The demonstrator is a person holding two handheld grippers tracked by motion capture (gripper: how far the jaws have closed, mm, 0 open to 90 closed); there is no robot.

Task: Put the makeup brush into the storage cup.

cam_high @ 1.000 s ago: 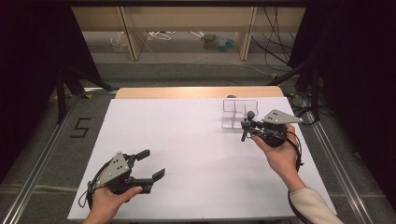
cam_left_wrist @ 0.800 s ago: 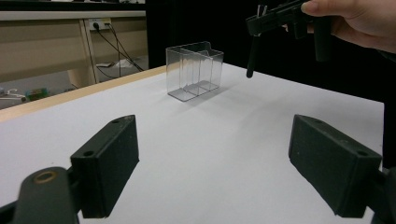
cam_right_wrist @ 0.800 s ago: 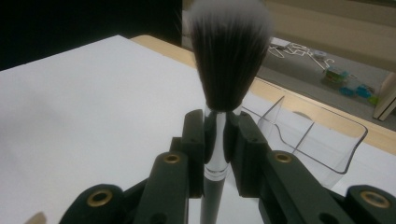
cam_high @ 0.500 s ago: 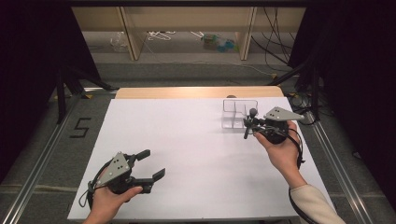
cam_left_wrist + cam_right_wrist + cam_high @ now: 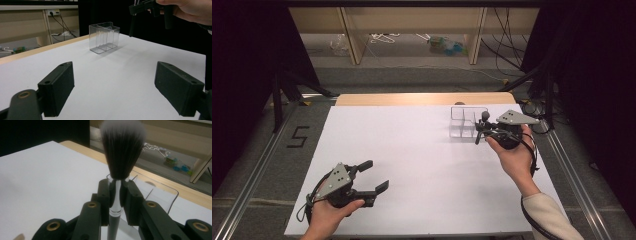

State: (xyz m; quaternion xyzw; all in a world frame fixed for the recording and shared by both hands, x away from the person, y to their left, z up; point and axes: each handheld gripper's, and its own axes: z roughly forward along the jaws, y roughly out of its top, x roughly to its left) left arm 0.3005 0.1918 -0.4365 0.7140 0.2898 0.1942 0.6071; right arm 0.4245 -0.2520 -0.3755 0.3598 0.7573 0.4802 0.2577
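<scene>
A makeup brush (image 5: 122,152) with dark, white-tipped bristles stands upright between the jaws of my right gripper (image 5: 115,195), which is shut on its silver ferrule. In the high view the right gripper (image 5: 483,131) holds the brush (image 5: 481,128) just right of a clear plastic compartment box (image 5: 463,121) at the table's far right. In the left gripper view the same box (image 5: 104,37) stands ahead, with the brush handle (image 5: 132,25) hanging beside it. My left gripper (image 5: 374,176) rests near the front left edge, open and holding nothing; its pads (image 5: 58,87) stand wide apart.
A white sheet (image 5: 412,150) covers the table, with a wooden strip (image 5: 422,99) along the far edge. Metal rails run along both sides. Shelves with cables and clutter (image 5: 442,42) stand behind the table. A "5" mark (image 5: 298,136) lies on the floor at the left.
The right gripper with the brush has edged slightly up and away, staying beside the clear box. The left gripper has not moved.
</scene>
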